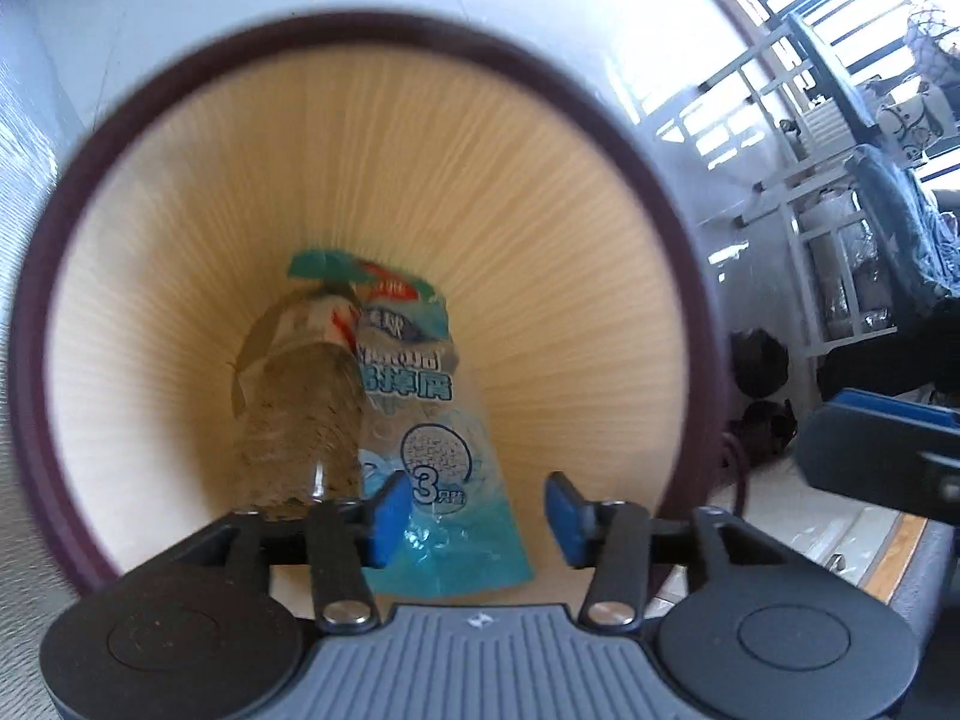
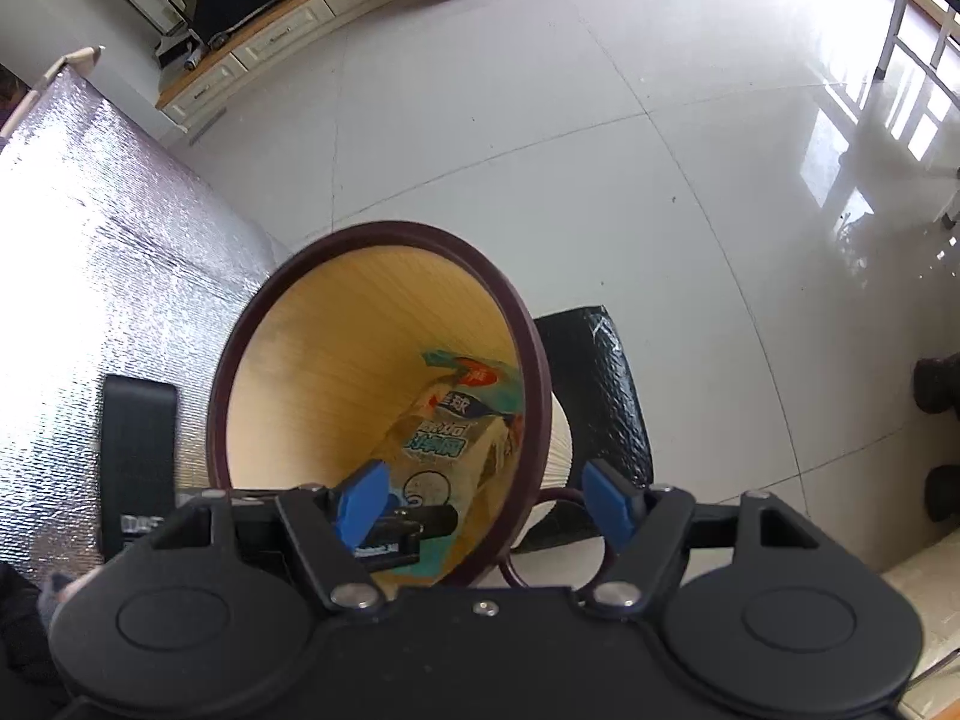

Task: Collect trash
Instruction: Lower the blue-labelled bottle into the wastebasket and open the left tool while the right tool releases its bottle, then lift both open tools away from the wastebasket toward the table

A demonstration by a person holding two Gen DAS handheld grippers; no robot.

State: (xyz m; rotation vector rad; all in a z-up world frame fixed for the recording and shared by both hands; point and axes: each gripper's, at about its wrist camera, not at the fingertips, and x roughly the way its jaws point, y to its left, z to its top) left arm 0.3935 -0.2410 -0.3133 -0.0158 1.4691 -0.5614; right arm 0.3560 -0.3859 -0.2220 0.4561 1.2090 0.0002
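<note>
A round trash bin with a dark maroon rim (image 1: pixel 54 276) and ribbed cream inner wall fills the left wrist view. Inside lie a clear plastic bottle (image 1: pixel 300 396) and a blue-green plastic packet (image 1: pixel 432 420). My left gripper (image 1: pixel 477 516) is open and empty, just over the bin's mouth. In the right wrist view the bin's rim (image 2: pixel 240 348) stands below, with the packet (image 2: pixel 444 420) inside. My right gripper (image 2: pixel 489 504) is open and empty above the bin's near rim. The left gripper's dark body (image 2: pixel 414 531) shows inside the bin's mouth.
A silver foil mat (image 2: pixel 102 228) lies left of the bin with a black flat object (image 2: pixel 138 450) on it. A black bag (image 2: pixel 594 384) lies behind the bin. Glossy white floor tiles (image 2: pixel 600 150) spread beyond. A white rack (image 1: pixel 834 240) stands at right.
</note>
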